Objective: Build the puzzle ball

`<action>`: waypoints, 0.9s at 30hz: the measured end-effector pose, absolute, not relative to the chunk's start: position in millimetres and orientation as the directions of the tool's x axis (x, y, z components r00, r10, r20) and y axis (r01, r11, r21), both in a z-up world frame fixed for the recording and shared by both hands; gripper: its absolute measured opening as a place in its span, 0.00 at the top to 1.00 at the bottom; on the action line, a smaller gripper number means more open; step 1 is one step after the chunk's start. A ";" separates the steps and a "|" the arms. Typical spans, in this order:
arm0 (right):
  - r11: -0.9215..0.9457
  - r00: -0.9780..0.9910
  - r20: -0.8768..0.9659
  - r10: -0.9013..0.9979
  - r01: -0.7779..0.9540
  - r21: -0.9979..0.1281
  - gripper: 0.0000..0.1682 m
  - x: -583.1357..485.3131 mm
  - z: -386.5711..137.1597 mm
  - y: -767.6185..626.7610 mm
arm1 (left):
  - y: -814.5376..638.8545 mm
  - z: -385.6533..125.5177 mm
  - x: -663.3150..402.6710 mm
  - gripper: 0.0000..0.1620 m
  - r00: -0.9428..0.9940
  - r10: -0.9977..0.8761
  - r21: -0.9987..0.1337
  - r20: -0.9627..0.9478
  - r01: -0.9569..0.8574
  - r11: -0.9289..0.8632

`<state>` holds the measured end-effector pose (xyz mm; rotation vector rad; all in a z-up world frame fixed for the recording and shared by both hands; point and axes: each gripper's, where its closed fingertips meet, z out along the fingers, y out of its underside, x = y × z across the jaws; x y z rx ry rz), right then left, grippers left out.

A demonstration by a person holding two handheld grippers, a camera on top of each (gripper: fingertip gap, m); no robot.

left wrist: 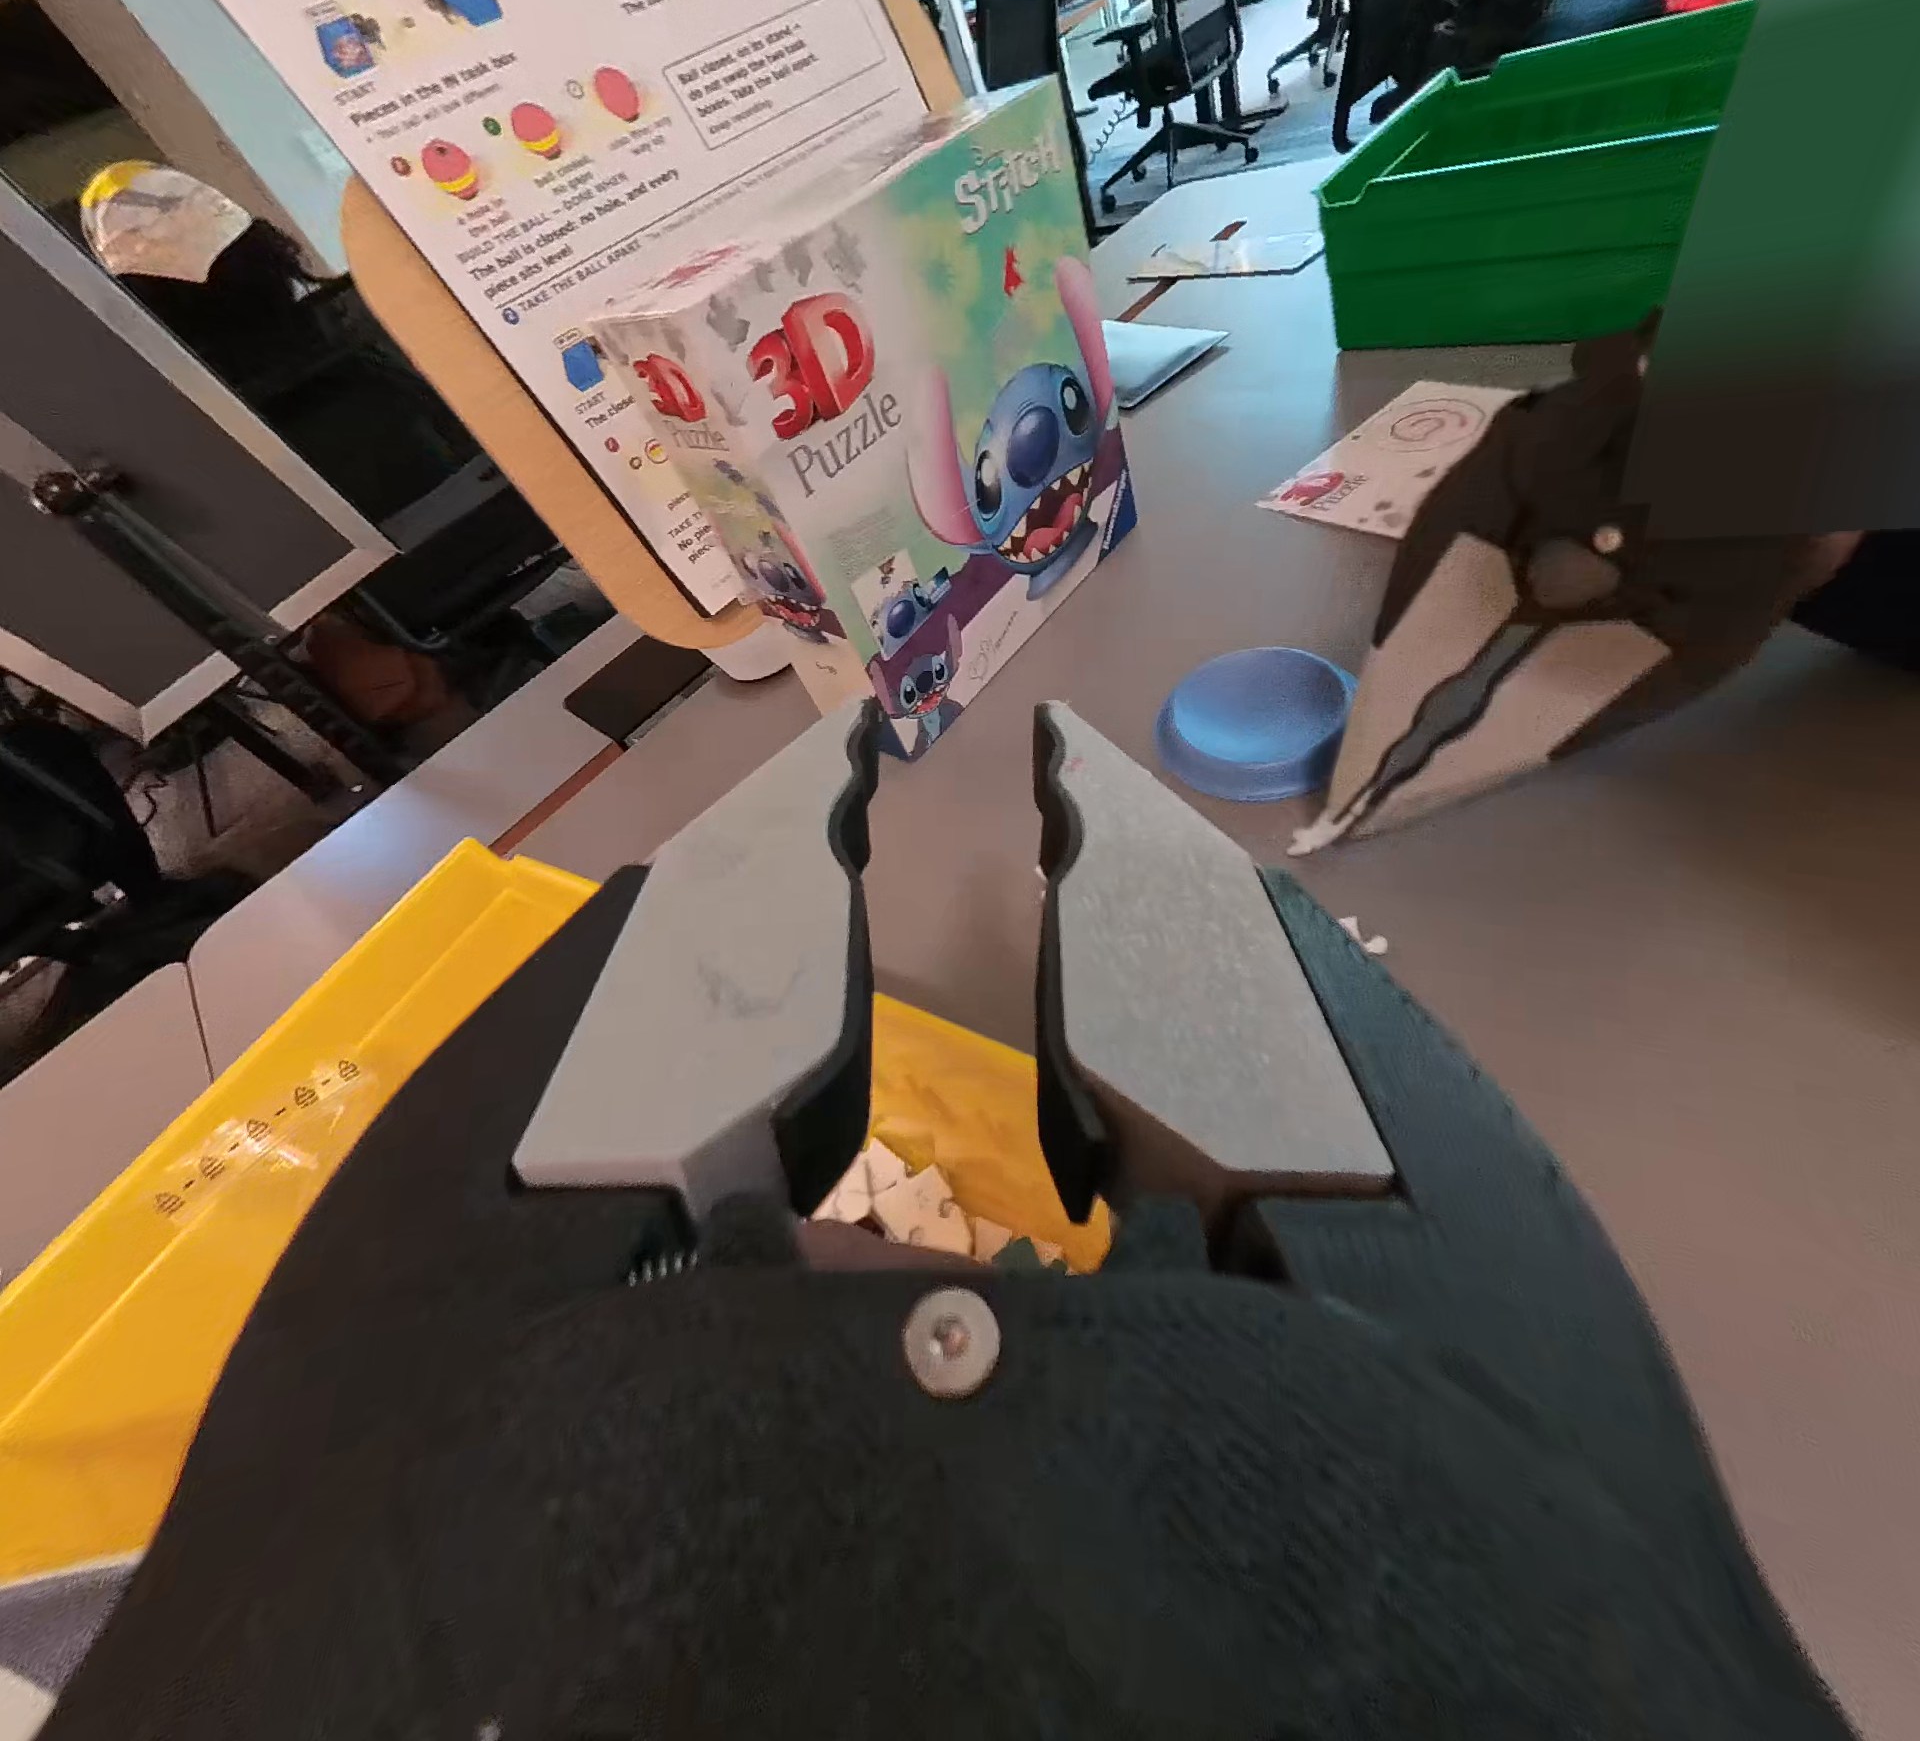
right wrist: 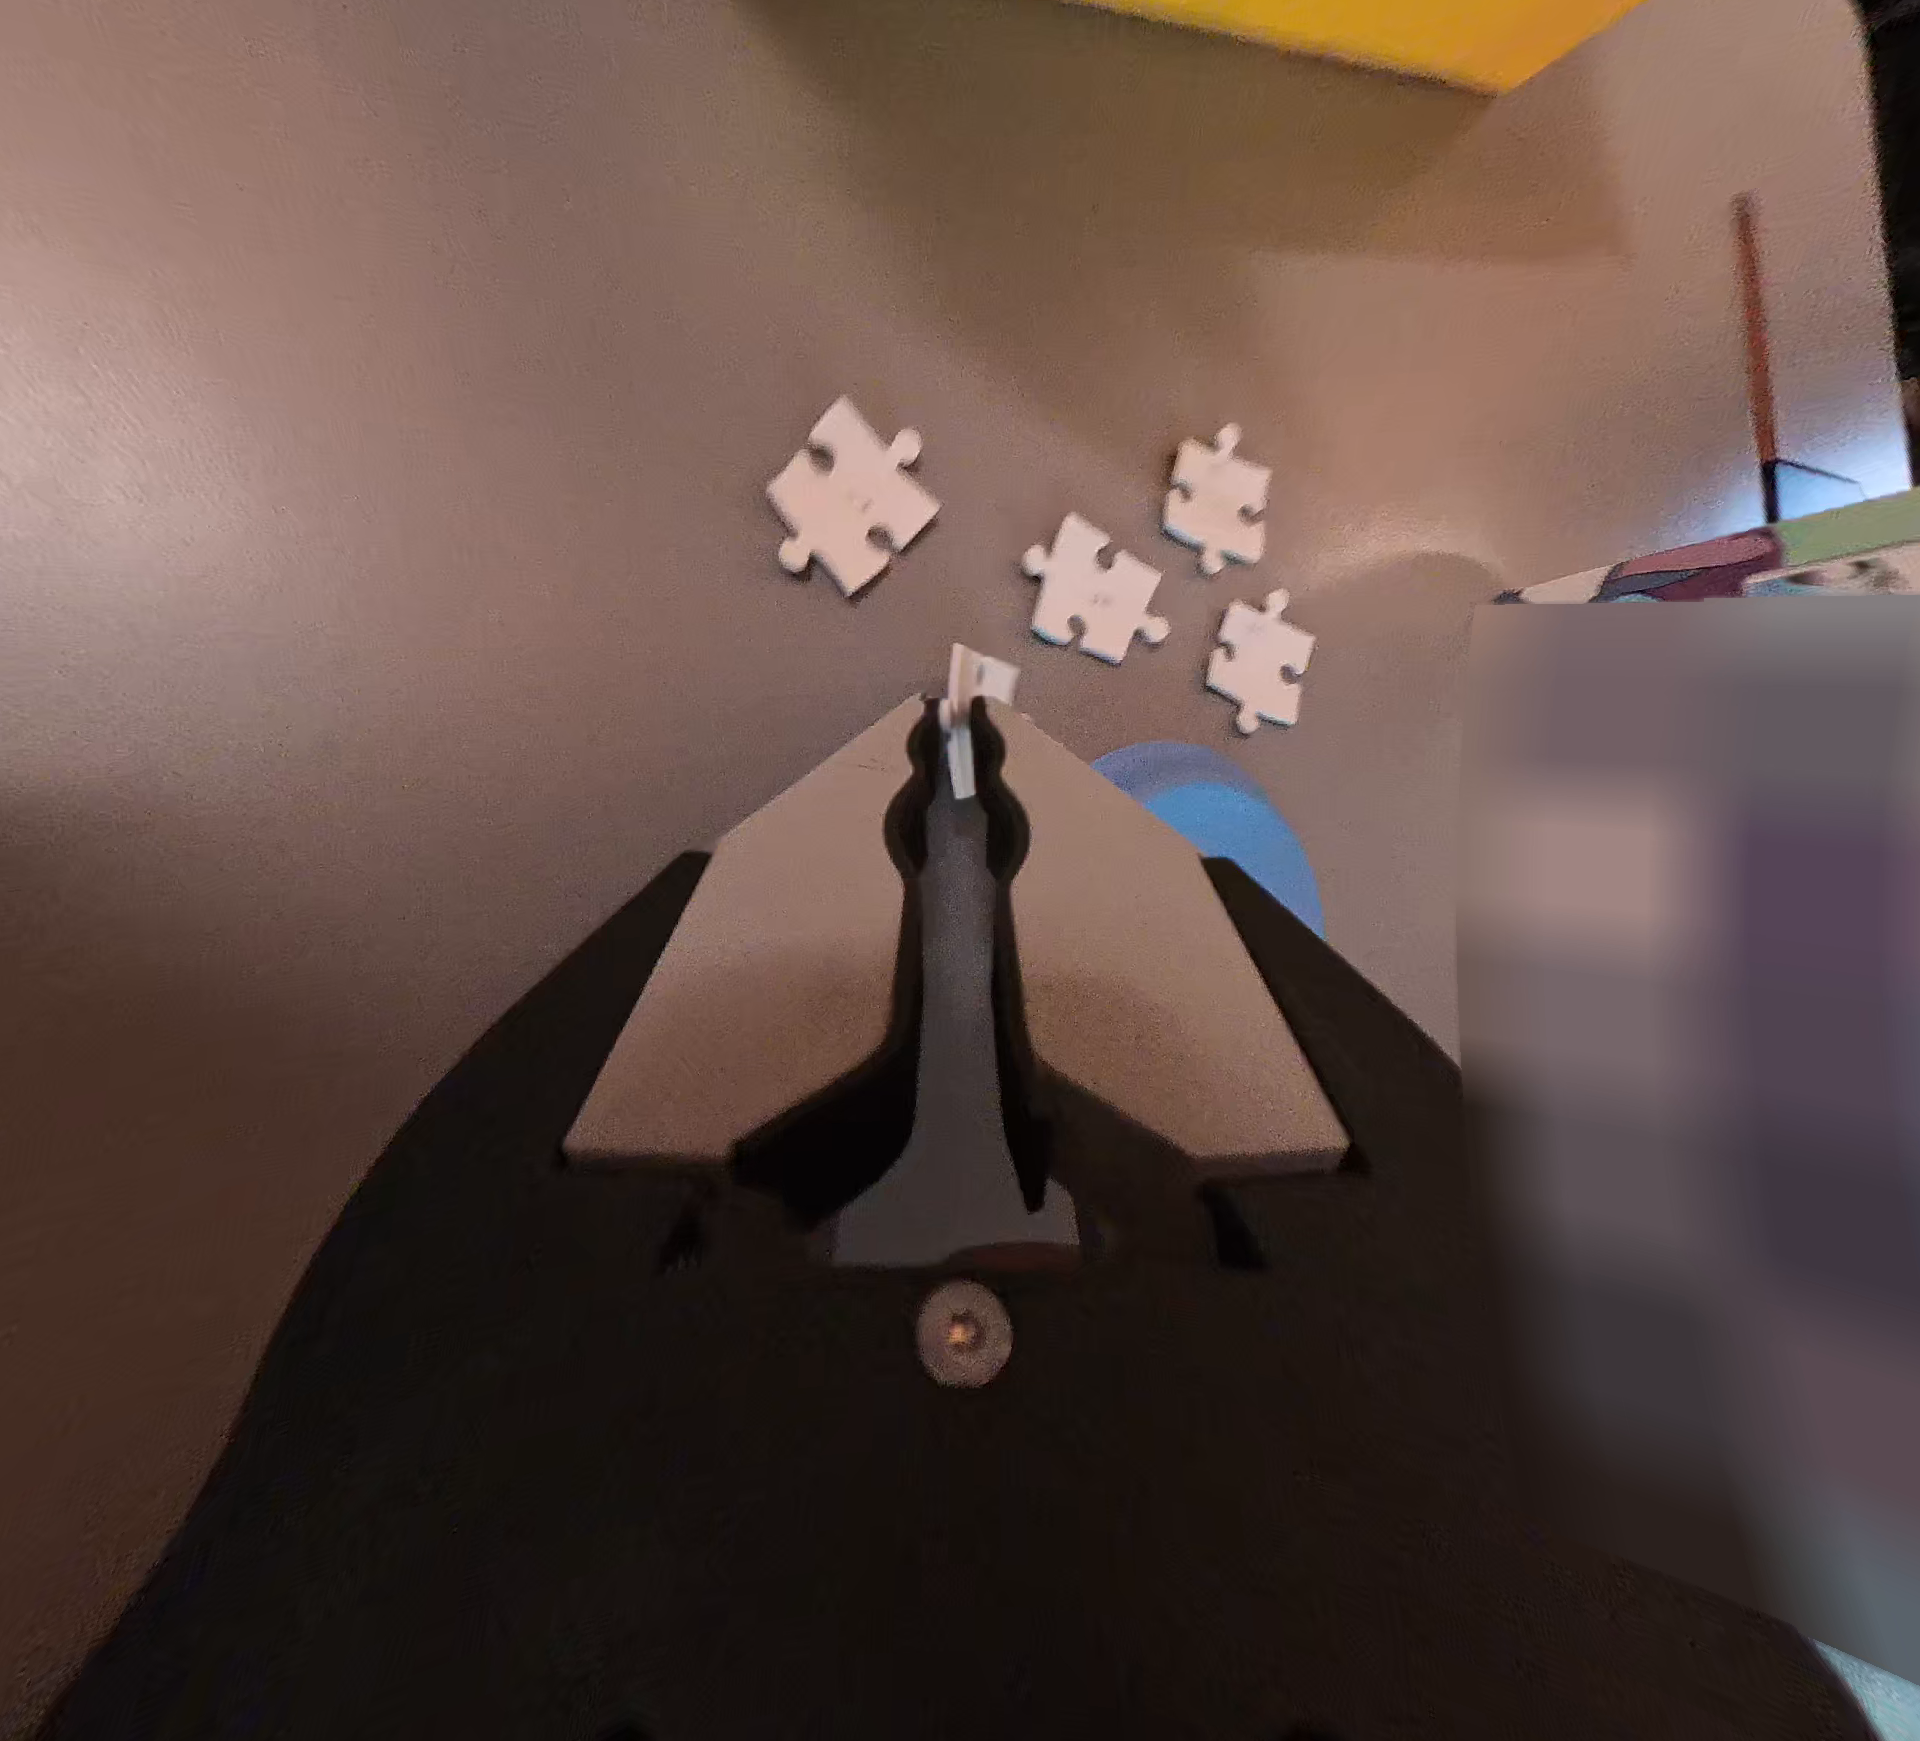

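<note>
My right gripper point(right wrist: 961, 704) is shut on a white puzzle piece point(right wrist: 971, 689) held edge-on just above the grey table. It also shows in the left wrist view point(left wrist: 1325, 829), tips down with the white piece at its tips. Several white puzzle pieces lie face down on the table beyond it, one apart on the left point(right wrist: 854, 496) and three grouped on the right point(right wrist: 1096, 590). The blue round stand point(left wrist: 1252, 723) sits beside the right gripper, partly hidden behind its finger in the right wrist view point(right wrist: 1236, 818). My left gripper point(left wrist: 951, 725) is open and empty over the yellow bin point(left wrist: 312, 1047), which holds more pieces point(left wrist: 904, 1203).
The puzzle box point(left wrist: 935, 444) stands upright behind the stand, with an instruction board point(left wrist: 540, 60) behind it. A green bin point(left wrist: 1507, 205) sits at the far right. A leaflet point(left wrist: 1371, 455) lies on the table. Office chairs stand in the background.
</note>
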<state>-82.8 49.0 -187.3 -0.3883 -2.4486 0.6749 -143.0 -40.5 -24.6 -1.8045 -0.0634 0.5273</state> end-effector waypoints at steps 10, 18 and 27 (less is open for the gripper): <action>0.629 -0.816 0.328 0.477 0.056 -0.776 0.84 -71.3 -136.1 44.7 | -57.3 -22.2 -158.8 0.81 0.892 0.357 -0.937 -0.277 -0.168 -0.306; 0.305 -0.680 0.199 0.705 0.038 -0.952 0.88 -96.4 -76.3 71.2 | -105.7 -6.9 -205.8 0.77 0.817 0.543 -0.968 -0.197 -0.073 -0.242; 0.217 -0.534 0.114 0.838 0.135 -0.967 0.88 -125.0 -86.5 97.2 | -129.8 -21.3 -234.6 0.70 0.787 0.602 -0.968 -0.131 0.030 -0.249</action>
